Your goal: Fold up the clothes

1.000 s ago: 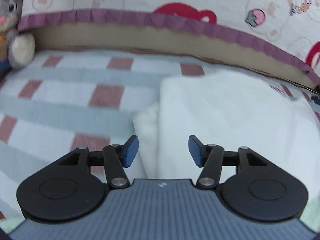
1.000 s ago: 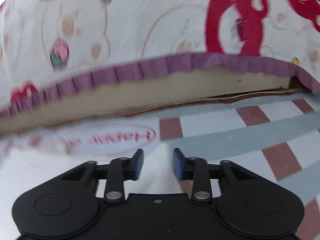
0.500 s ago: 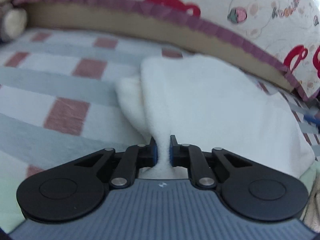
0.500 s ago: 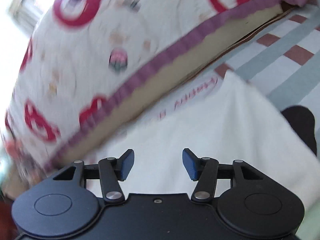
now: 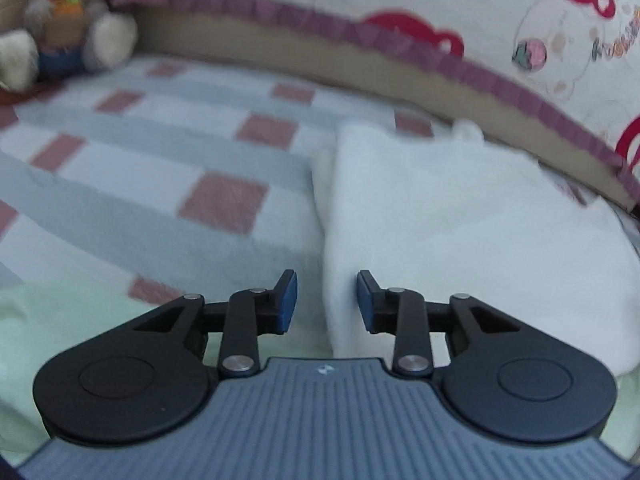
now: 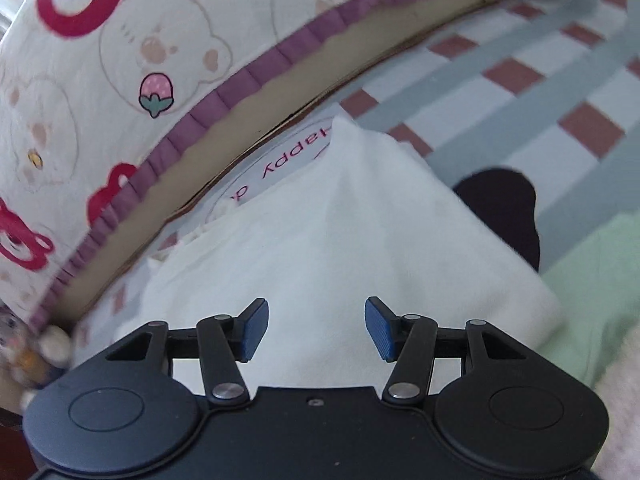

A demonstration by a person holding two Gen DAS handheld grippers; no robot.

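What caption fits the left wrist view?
Open left gripper straddles the edge of a folded white garment on a checked blanket, stuffed bunny behind.

In the right wrist view, left of centre, pink lettering runs upside down on a white cloth (image 6: pixel 280 160) tucked under the folded white garment (image 6: pixel 340 240): "happy" reads clearly, the letters after it are covered. At the far right edge of the left wrist view, coloured letters on the printed quilt (image 5: pixel 618 36) are too blurred to read.
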